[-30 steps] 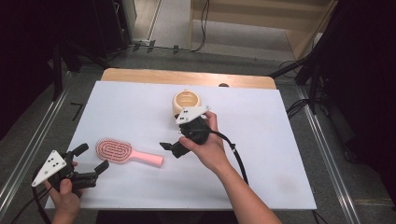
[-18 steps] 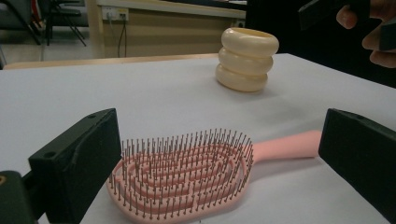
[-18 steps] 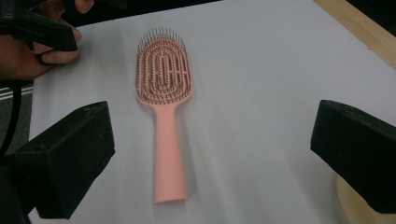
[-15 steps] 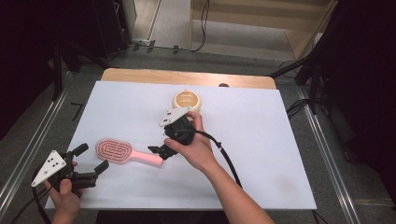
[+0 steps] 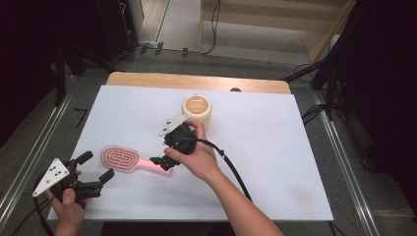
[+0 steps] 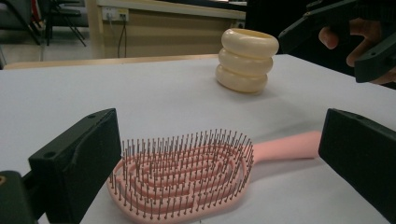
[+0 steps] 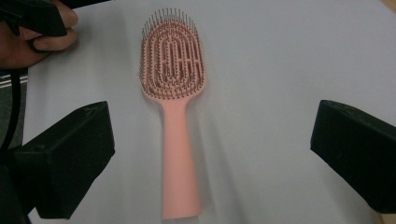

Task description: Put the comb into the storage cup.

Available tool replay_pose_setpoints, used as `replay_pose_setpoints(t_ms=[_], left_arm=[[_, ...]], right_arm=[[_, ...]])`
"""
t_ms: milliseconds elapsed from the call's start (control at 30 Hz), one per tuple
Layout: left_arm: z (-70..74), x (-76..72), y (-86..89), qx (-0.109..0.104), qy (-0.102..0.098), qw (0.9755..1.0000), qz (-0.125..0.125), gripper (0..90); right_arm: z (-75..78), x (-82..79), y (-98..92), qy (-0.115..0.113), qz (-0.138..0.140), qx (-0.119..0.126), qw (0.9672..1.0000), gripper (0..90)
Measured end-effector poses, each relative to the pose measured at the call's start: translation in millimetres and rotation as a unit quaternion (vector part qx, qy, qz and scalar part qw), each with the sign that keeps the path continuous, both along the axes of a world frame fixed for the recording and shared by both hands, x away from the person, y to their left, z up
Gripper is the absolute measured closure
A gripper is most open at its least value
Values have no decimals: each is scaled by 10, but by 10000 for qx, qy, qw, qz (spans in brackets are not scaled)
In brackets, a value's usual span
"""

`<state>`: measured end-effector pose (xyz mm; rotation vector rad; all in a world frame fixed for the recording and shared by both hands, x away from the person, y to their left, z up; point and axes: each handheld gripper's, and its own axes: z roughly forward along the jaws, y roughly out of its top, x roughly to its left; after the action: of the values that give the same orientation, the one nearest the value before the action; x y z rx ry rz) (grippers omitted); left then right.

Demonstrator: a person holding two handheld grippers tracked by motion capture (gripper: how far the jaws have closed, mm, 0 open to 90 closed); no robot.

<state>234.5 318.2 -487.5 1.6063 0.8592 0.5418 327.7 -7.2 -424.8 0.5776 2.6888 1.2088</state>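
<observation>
Pink hairbrush (image 5: pixel 120 160) flat | cream holder (image 5: pixel 197 110) behind | right claw (image 5: pixel 164 163) released over handle, unobstructed

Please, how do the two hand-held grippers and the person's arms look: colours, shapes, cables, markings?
Both the left gripper and the right gripper are black, each with two blocky, square-ended jaws. Each carries a pale three-cornered plate marked with small dark dots. A thick black cable trails from the right gripper along the forearm; another black cable leaves the left one. The forearms are bare, with no sleeve or glove in view.
</observation>
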Motion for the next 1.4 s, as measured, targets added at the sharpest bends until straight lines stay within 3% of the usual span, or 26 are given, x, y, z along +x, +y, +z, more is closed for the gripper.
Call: replay_pose_setpoints(t_ms=[833,1167,1200,1267,1400], left_arm=[[1,-2,5,-56,-8,10000,-11,0],[1,-2,4,-55,-12,10000,-13,0],[1,-2,4,-54,-11,10000,-14,0],[1,-2,2,-61,-13,10000,-14,0],[3,-4,10,-68,-13,10000,-27,0]], right_arm=[[-258,39,322,384,173,-473,9980,0],[-356,41,453,545,260,-763,9953,0],[-363,42,465,552,253,-766,9952,13],[-367,29,480,580,115,-801,9950,125],[-399,26,517,647,150,-878,9939,124]])
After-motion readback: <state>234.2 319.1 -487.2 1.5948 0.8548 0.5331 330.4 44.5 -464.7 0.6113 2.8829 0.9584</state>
